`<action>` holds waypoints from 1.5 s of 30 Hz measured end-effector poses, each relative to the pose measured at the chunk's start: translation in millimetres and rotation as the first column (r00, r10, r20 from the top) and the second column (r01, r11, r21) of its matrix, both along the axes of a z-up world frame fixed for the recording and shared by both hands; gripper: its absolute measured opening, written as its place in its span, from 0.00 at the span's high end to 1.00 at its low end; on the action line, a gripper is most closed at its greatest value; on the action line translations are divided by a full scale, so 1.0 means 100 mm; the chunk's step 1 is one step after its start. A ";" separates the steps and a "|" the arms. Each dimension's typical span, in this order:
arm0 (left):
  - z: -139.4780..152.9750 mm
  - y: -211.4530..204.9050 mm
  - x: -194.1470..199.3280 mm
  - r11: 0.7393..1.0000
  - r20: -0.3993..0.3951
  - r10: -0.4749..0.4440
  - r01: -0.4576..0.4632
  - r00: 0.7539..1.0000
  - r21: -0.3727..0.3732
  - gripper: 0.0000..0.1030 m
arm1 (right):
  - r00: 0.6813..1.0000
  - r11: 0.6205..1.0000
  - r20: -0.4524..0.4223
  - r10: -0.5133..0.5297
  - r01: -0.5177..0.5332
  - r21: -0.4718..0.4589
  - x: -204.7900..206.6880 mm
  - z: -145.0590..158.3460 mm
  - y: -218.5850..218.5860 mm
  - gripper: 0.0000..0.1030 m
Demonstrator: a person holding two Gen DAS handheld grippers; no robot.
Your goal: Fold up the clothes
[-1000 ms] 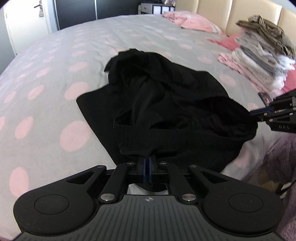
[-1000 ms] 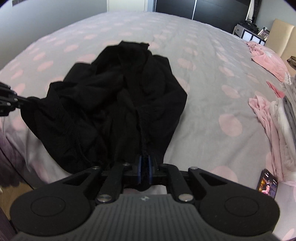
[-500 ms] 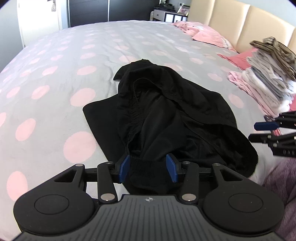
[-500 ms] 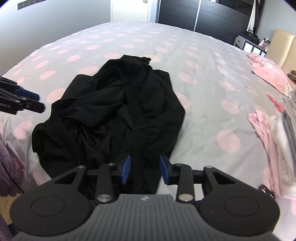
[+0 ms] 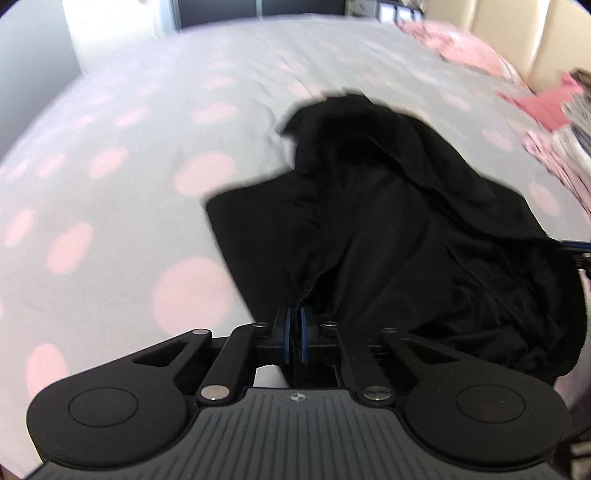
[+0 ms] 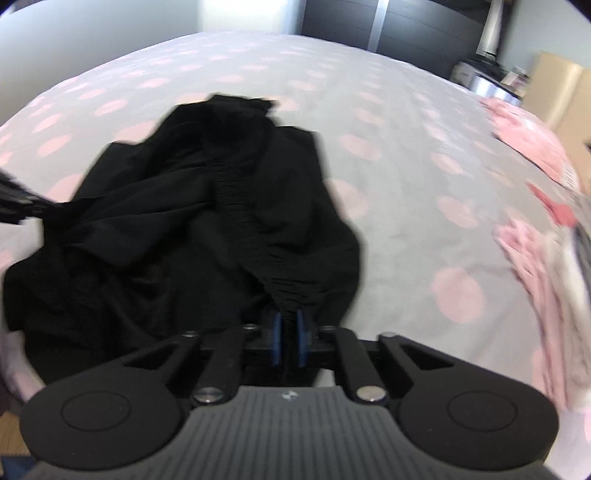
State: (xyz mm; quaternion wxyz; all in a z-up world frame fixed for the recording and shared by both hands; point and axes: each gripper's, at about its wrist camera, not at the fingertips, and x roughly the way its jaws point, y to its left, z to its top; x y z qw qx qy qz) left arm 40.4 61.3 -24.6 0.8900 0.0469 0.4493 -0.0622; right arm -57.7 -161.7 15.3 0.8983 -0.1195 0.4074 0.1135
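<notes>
A crumpled black garment [image 5: 388, 221] lies on the grey bedspread with pink dots [image 5: 129, 184]. My left gripper [image 5: 294, 325] is shut on its near edge. In the right wrist view the same black garment [image 6: 207, 229] shows, and my right gripper [image 6: 288, 338] is shut on its gathered waistband edge. The right gripper also shows at the far right of the left wrist view [image 5: 580, 251], and the left gripper at the far left of the right wrist view [image 6: 18, 206], each pinching the cloth. Both views are blurred.
A stack of folded clothes [image 5: 576, 125] sits at the right by the beige headboard [image 5: 517, 37]. Pink clothes [image 6: 532, 155] lie on the bed's far right. Dark wardrobe doors [image 6: 388, 22] stand behind the bed. The bed's near edge is just below both grippers.
Half a second ago both grippers were open around the garment's near edge; now both are shut on it. The views have shifted and blurred.
</notes>
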 end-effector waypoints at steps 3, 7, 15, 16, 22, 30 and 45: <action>0.17 0.11 -0.13 0.999 0.093 0.042 -0.041 0.995 -0.003 0.97 | 0.993 0.993 0.030 -0.116 0.116 0.010 0.01 0.06 -0.24 0.94; 0.36 0.16 -0.37 0.998 0.144 0.036 -0.028 0.989 -0.057 0.97 | 0.979 0.979 0.020 -0.202 0.202 0.039 -0.06 0.12 -0.50 0.94; 0.35 0.00 -0.89 0.996 0.066 -0.093 0.093 0.993 0.011 0.97 | 0.964 0.964 -0.048 -0.261 0.263 0.046 -0.35 0.12 -0.74 0.94; 0.33 -0.01 -0.93 0.995 0.050 -0.102 0.101 0.994 0.019 0.97 | 0.963 0.963 -0.060 -0.263 0.266 0.048 -0.38 0.11 -0.76 0.94; 0.21 -0.11 -0.93 0.987 -0.039 -0.144 0.147 0.989 0.073 0.96 | 0.966 0.969 -0.094 -0.240 0.244 0.033 -0.48 0.03 -0.78 0.93; 0.27 -0.19 -0.94 0.975 0.040 -0.213 0.210 0.976 0.069 0.66 | 0.992 0.992 0.044 -0.118 0.117 0.042 -0.62 0.21 -0.61 0.67; 0.25 -1.11 -0.53 0.691 0.027 -0.694 0.655 0.720 0.305 0.65 | 0.954 0.955 -0.059 0.295 -0.292 0.059 -0.85 0.11 0.03 0.66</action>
